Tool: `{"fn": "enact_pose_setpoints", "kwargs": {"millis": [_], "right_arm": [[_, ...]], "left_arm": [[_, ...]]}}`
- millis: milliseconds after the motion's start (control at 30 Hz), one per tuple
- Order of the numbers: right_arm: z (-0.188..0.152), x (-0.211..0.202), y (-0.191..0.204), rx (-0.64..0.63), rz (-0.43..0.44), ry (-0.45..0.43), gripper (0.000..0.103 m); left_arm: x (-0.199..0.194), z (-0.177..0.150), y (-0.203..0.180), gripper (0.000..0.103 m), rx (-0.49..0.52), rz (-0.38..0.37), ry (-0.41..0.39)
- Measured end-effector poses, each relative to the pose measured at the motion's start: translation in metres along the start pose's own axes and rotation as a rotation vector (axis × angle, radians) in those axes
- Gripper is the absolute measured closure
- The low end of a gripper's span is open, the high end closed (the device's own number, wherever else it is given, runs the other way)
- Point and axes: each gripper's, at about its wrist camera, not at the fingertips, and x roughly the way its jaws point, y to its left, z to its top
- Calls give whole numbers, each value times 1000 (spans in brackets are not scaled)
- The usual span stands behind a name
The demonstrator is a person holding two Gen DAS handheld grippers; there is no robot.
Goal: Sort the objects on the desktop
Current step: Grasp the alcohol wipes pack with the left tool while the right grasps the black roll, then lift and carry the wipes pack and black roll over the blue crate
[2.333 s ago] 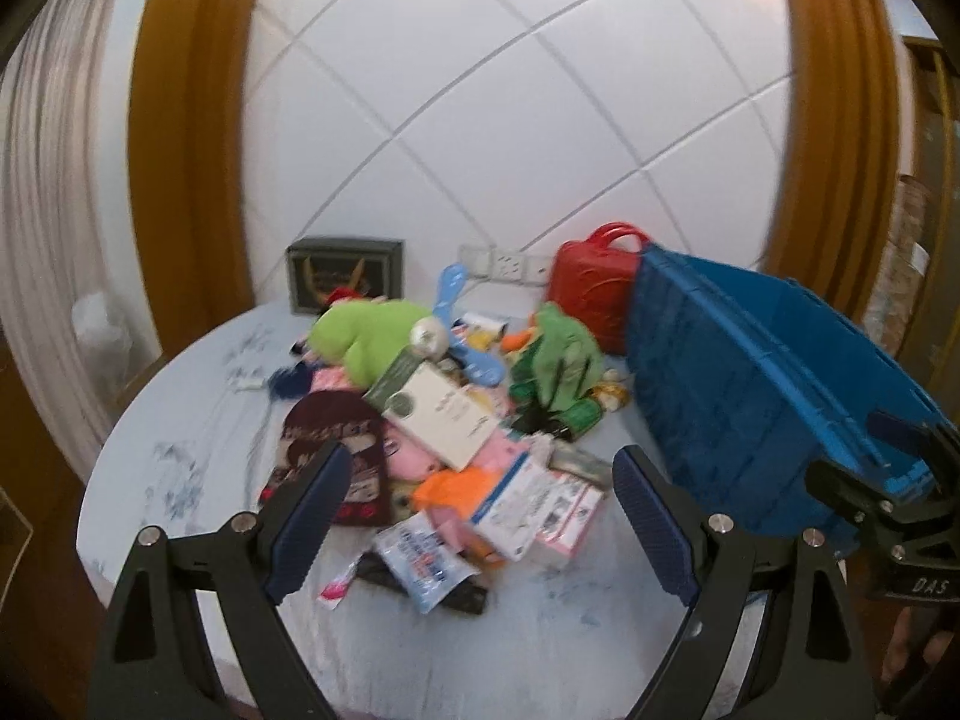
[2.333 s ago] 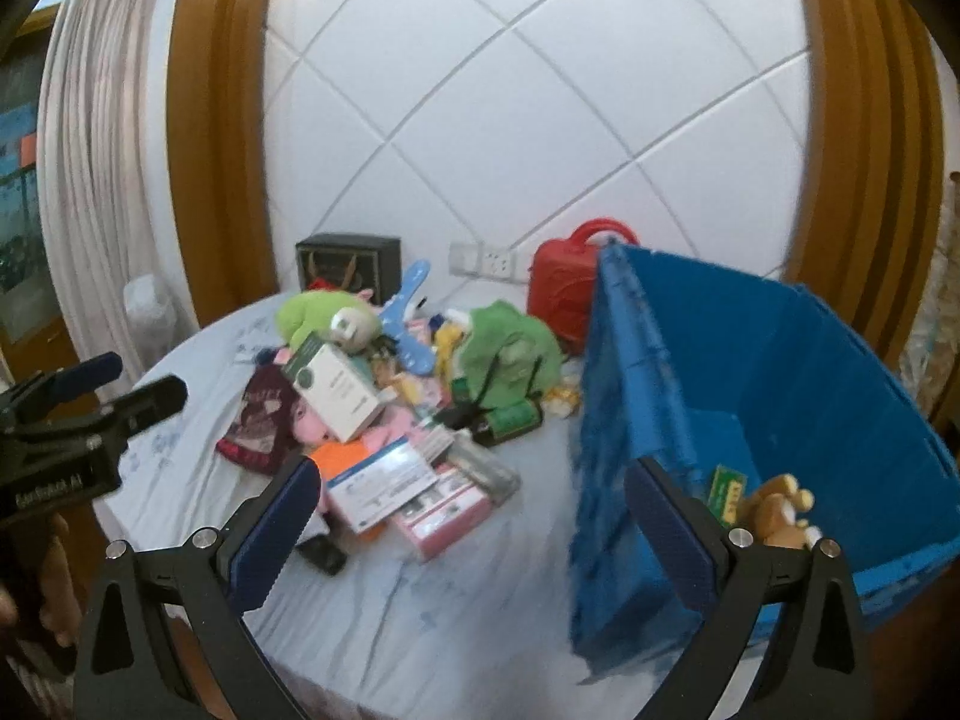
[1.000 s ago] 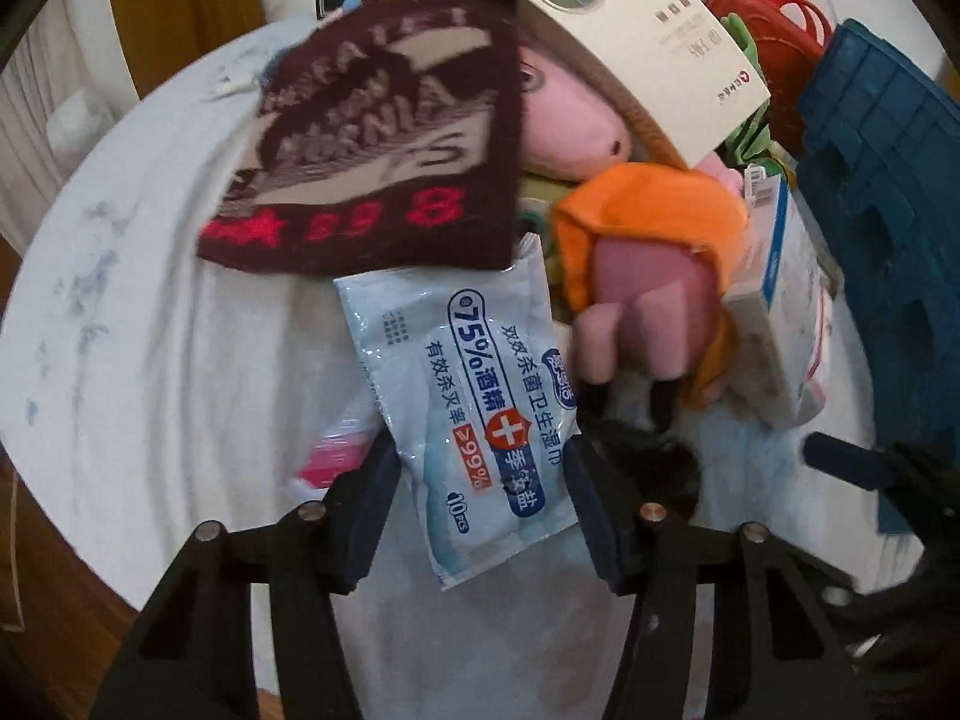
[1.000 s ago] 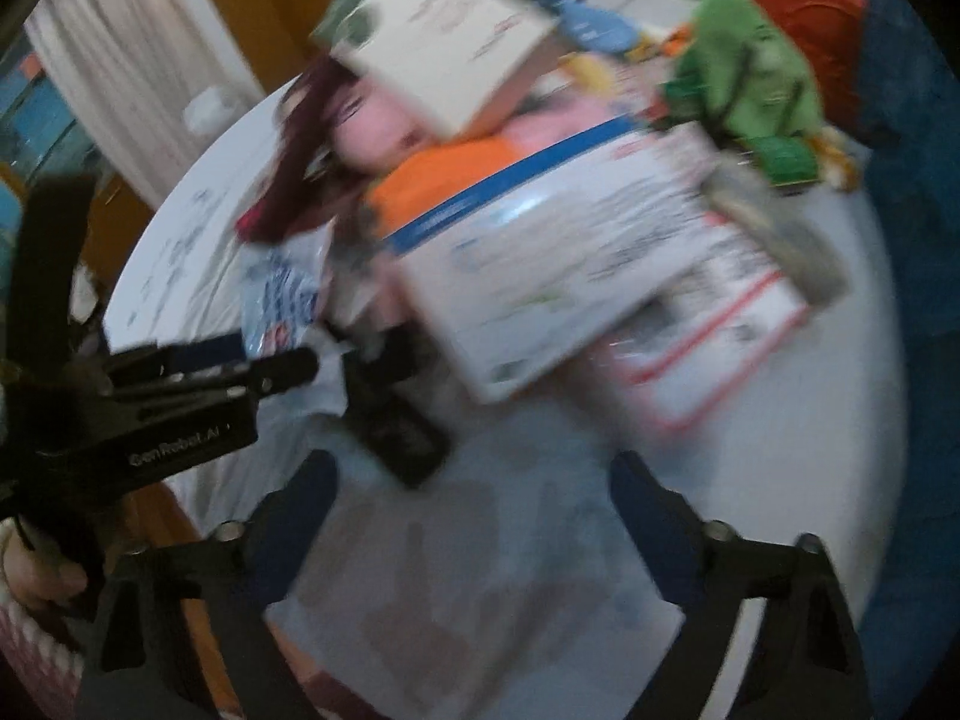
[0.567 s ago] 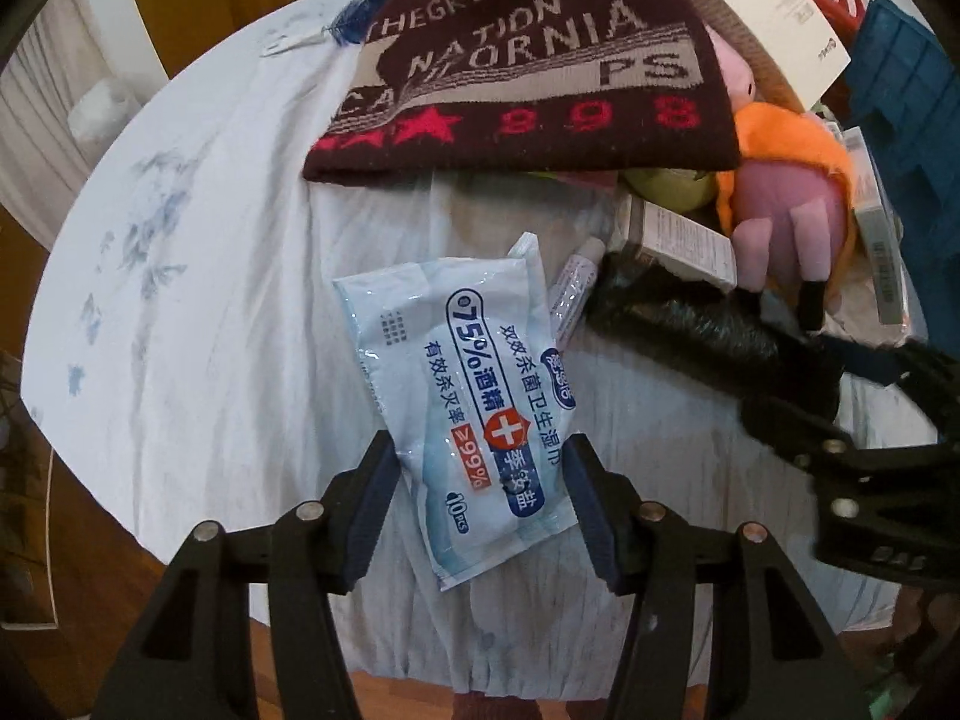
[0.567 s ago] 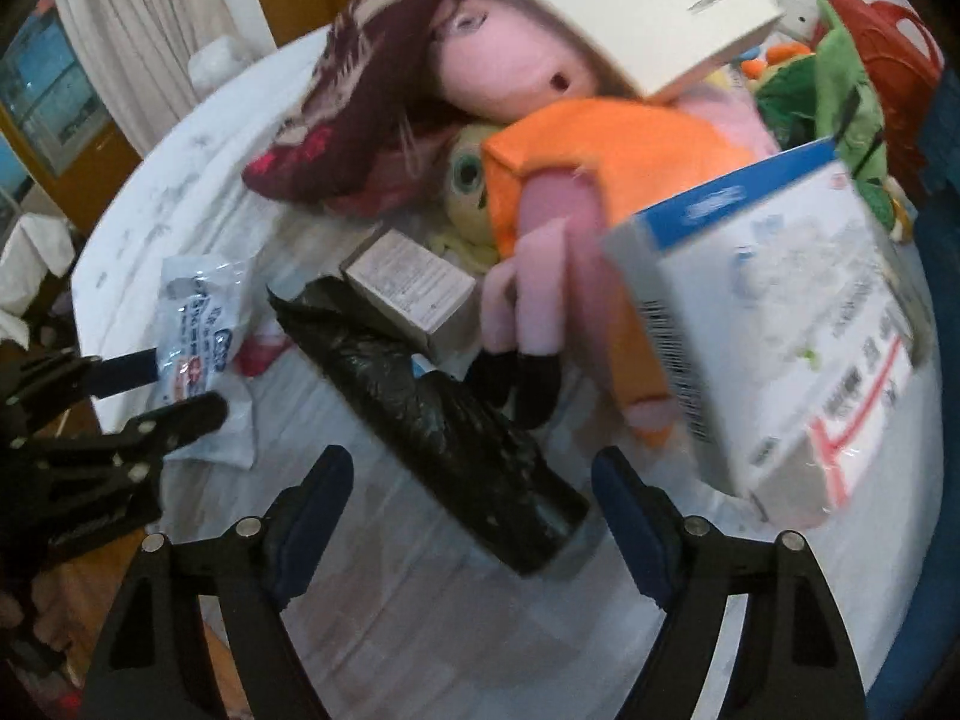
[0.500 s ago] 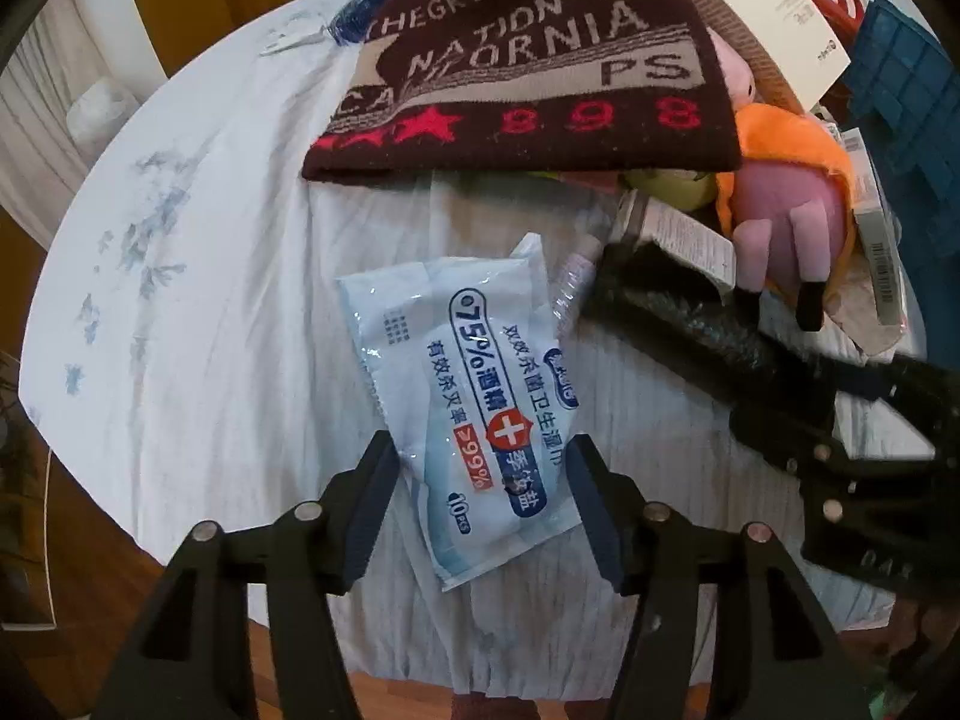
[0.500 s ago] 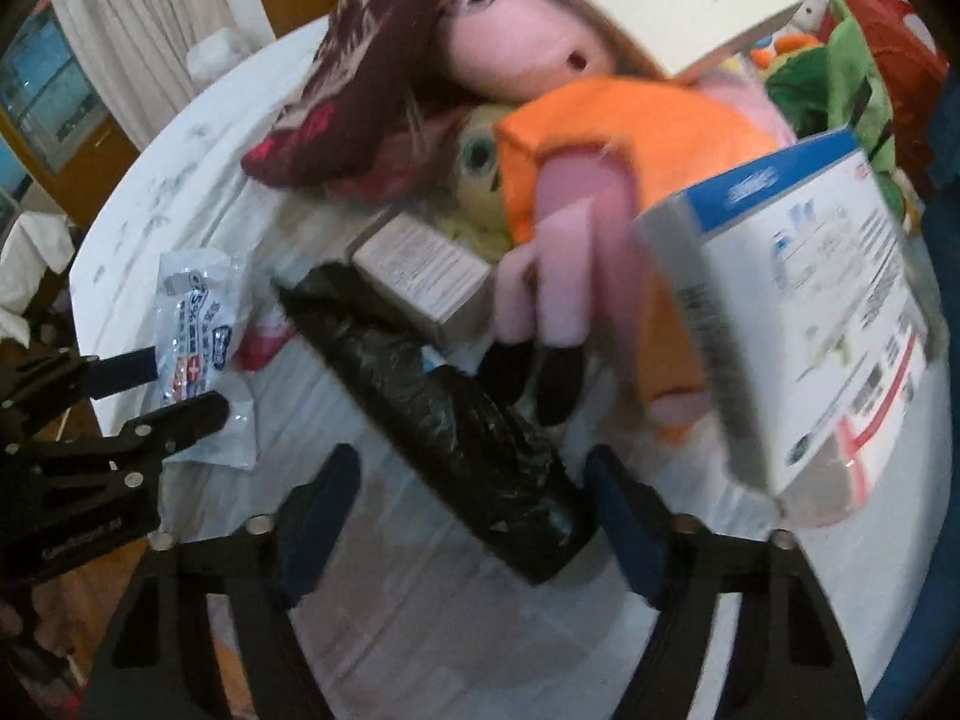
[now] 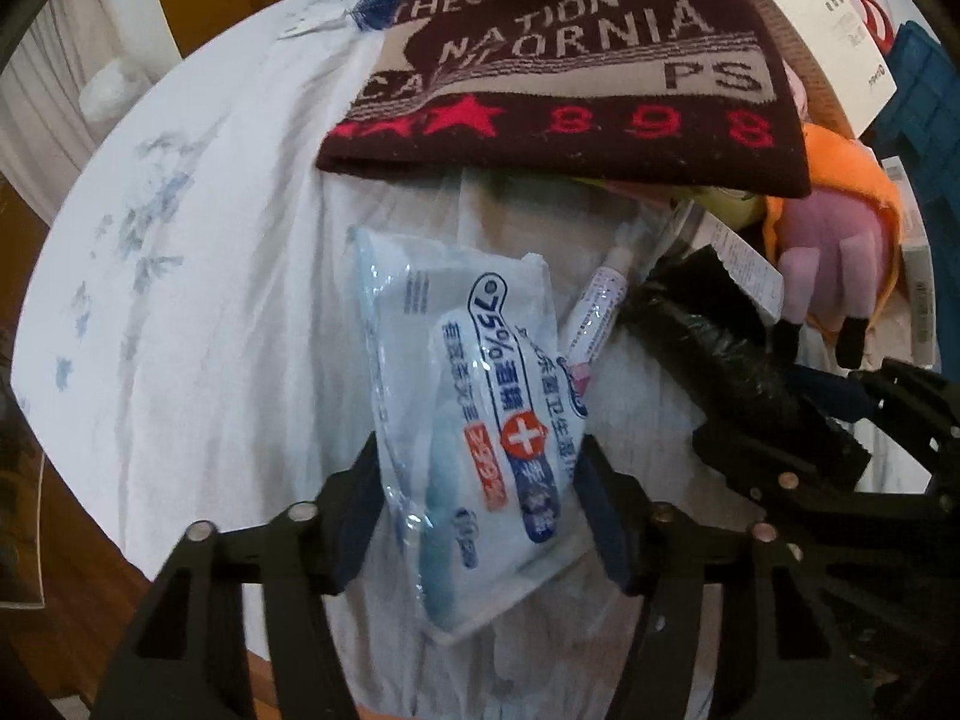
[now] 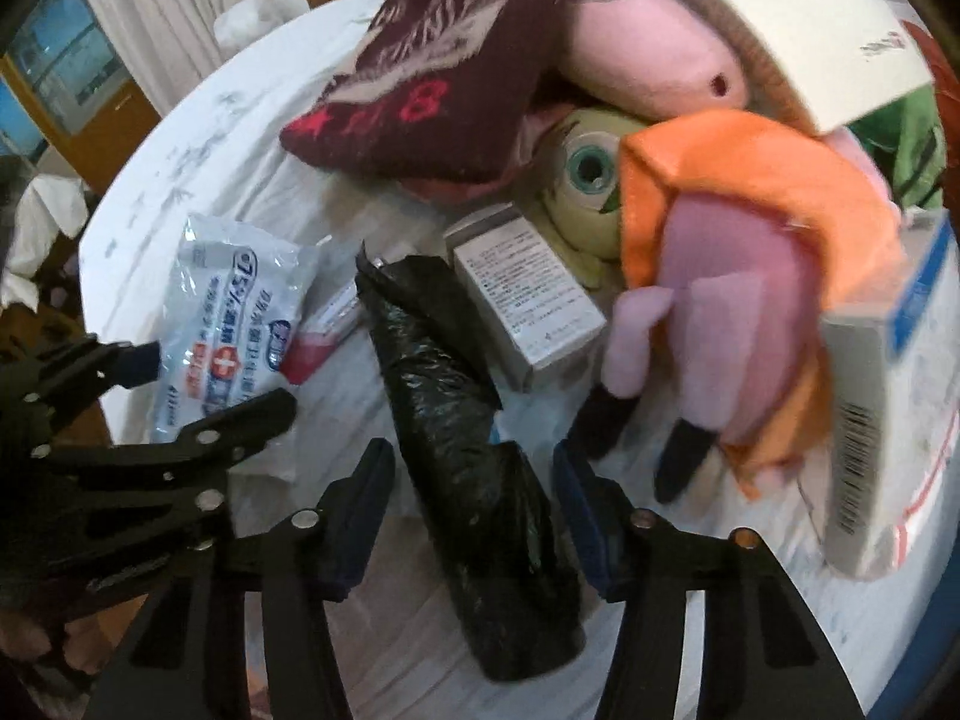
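A blue-and-white wet wipes pack [image 9: 480, 372] lies on the white tablecloth near the front edge. My left gripper [image 9: 480, 510] points down at it, jaws closing, both pads pressing its sides so the pack buckles lengthwise. A black plastic bag roll [image 10: 456, 396] lies to the right of the pack. My right gripper [image 10: 474, 510] straddles its near end, jaws closing; a thin gap still shows at the left pad. In the right wrist view the left gripper [image 10: 204, 387] and the pack [image 10: 234, 324] show at the left. The roll [image 9: 708, 330] also shows in the left wrist view.
A maroon knit hat [image 9: 570, 60], a pink plush in an orange dress [image 10: 720, 228], a small grey box [image 10: 528, 300], a white-and-blue box [image 10: 888, 420] and a small tube [image 9: 600, 312] crowd behind. A blue crate [image 9: 924, 96] stands at the right. The table edge [image 9: 198, 540] is close below.
Both grippers have dropped from above the pile to the table's front. The left jaws have narrowed on the wipes pack, which now buckles. The right jaws have narrowed around the black roll.
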Motion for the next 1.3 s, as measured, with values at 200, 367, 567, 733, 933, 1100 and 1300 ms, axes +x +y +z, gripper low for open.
{"fn": "enact_pose_setpoints", "kwargs": {"millis": [200,367,567,733,933,1100,1300], "right_arm": [[-2,7,13,-64,-70,-31,62],[-12,1,11,-43,-24,-44,67],[-18,-35,17,-60,12,-123,68],[-11,-78,21,-53,8,-226,68],[3,-133,33,-23,-31,-364,68],[7,-188,31,25,-100,-482,68],[-12,-272,2,124,-220,-597,68]], "left_arm": [[-7,-3,1,67,-23,-27,-14],[-25,-9,-4,69,-3,-19,-44],[-74,-14,-19,69,7,-16,-145],[-97,19,12,69,40,-5,-244],[-144,36,0,69,103,-22,-370],[-187,44,-26,69,186,-71,-478],[-229,48,-77,69,316,-183,-586]]}}
